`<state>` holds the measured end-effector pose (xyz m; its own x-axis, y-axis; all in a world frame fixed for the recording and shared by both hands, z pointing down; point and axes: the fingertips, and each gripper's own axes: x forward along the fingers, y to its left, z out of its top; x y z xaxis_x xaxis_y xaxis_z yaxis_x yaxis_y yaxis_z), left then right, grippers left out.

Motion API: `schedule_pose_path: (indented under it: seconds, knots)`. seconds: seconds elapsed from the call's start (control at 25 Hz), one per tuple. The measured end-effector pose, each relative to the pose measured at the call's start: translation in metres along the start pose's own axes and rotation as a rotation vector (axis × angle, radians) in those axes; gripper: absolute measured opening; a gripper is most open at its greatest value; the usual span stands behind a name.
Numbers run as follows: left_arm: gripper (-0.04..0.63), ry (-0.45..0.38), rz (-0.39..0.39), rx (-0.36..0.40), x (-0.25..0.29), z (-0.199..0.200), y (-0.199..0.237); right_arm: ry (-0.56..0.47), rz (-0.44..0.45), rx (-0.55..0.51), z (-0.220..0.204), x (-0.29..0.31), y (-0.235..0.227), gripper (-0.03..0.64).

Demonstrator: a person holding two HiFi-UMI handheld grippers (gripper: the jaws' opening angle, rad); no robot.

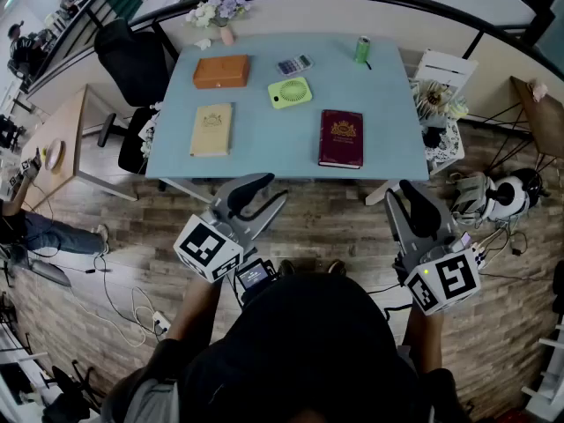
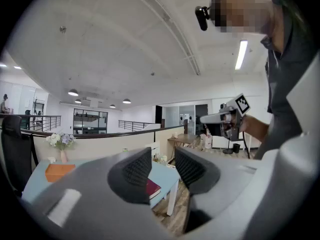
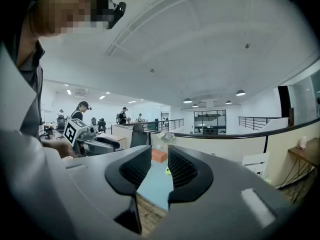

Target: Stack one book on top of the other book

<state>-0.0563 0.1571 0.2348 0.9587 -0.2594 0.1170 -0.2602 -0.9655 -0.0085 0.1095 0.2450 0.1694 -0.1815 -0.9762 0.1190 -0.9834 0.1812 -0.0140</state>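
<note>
Two books lie apart on the light blue table (image 1: 264, 152): a cream book (image 1: 211, 129) at the left and a dark red book (image 1: 341, 137) at the right. Both grippers hang over the wooden floor, short of the table's near edge. My left gripper (image 1: 257, 199) is open with nothing between its fingers; in the left gripper view (image 2: 162, 166) a corner of the red book (image 2: 152, 188) shows through the gap. My right gripper (image 1: 407, 199) is also open and holds nothing; in its own view (image 3: 159, 166) the table top shows between the jaws.
Farther back on the table are an orange box (image 1: 221, 71), a green fan-like item (image 1: 290, 92), a calculator (image 1: 293, 64), a green cup (image 1: 362, 49) and a flower vase (image 1: 218, 11). A black office chair (image 1: 132, 60) stands at the table's left, a white chair (image 1: 441, 73) at its right.
</note>
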Motion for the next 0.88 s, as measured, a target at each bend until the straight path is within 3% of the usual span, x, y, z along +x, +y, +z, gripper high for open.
schedule_pose_path:
  seconds: [0.88]
  knots:
    - [0.19,0.016,-0.08,-0.041,-0.014,-0.022,0.002,0.012,-0.067,0.064,-0.011,0.001,0.026,0.104]
